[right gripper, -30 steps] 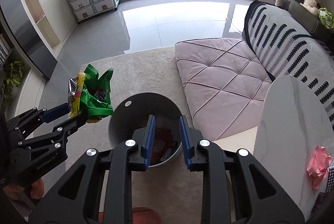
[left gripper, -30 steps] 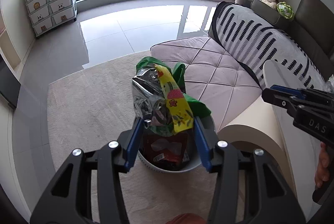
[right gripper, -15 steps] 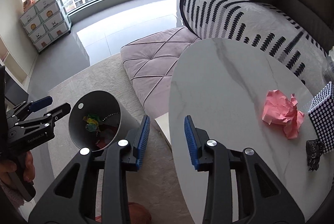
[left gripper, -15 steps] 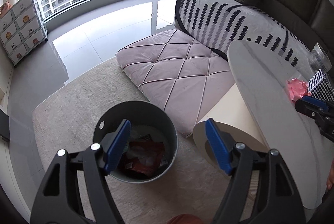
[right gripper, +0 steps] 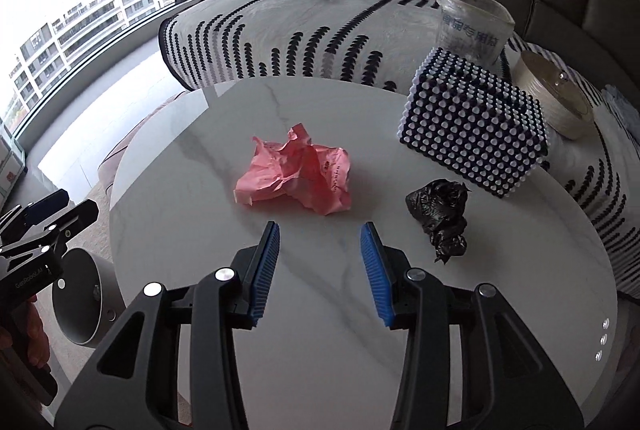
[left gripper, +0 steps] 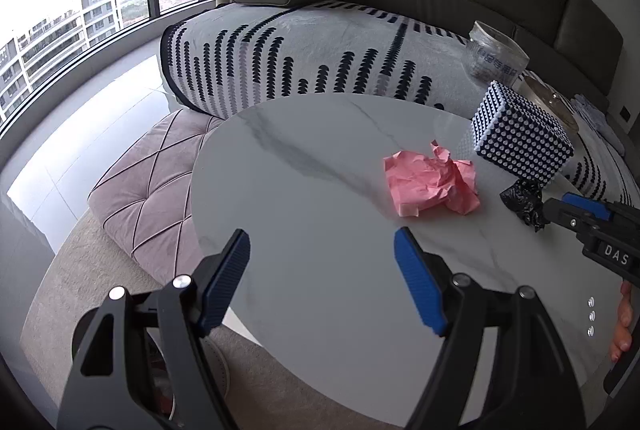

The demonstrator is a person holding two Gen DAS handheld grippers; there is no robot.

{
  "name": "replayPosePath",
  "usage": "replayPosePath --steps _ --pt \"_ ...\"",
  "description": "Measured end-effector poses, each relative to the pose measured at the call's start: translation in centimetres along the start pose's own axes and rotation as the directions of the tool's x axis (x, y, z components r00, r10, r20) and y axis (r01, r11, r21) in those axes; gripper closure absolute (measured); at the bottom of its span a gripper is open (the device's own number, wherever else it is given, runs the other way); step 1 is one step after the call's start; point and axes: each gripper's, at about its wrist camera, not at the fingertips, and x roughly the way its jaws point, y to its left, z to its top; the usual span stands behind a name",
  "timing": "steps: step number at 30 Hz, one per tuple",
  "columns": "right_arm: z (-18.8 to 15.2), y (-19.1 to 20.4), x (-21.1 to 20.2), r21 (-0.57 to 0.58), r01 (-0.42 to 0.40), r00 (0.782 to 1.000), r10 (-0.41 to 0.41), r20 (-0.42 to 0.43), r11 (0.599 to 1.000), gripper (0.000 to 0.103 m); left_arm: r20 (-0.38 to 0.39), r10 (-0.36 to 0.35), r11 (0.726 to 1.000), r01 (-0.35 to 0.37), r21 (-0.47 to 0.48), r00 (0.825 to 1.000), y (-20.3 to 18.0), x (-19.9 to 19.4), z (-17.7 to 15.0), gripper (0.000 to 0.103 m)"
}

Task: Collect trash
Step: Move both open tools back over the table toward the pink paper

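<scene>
A crumpled pink paper (left gripper: 432, 183) (right gripper: 296, 171) lies on the round white marble table (left gripper: 304, 189) (right gripper: 180, 197). A crumpled black plastic bag (right gripper: 440, 222) (left gripper: 522, 203) lies to its right. My left gripper (left gripper: 322, 250) hovers open over the table, short of the pink paper, with nothing between its fingers. My right gripper (right gripper: 320, 234) is just in front of the pink paper, its jaws opening and empty. The right gripper's tip (left gripper: 576, 211) shows at the right edge of the left wrist view, close to the black bag. The grey trash bin (right gripper: 82, 298) stands on the carpet left of the table.
A black-and-white studded box (right gripper: 476, 121), a clear plastic jar (right gripper: 474, 23) and a lidded cream bowl (right gripper: 554, 95) stand at the table's far right. A patterned blanket covers the sofa (right gripper: 304, 29) behind. A pink cushion (left gripper: 148, 189) lies on the floor.
Both grippers swung right from above the bin to over the table. The left one let the green snack bags drop into the bin and opened wide. The right one's jaws widened.
</scene>
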Motion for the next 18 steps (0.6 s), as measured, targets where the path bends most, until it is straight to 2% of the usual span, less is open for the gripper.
replayPosePath --steps 7,18 --pt "0.3 -5.1 1.3 0.073 0.064 0.998 -0.064 0.004 0.995 0.062 -0.034 -0.102 0.988 0.106 0.114 0.994 -6.8 5.3 2.9 0.028" --pt "0.7 -9.0 5.5 0.128 0.105 0.994 -0.102 -0.028 0.986 0.062 -0.087 -0.106 0.971 0.122 0.207 0.991 -11.5 12.3 5.8 0.028"
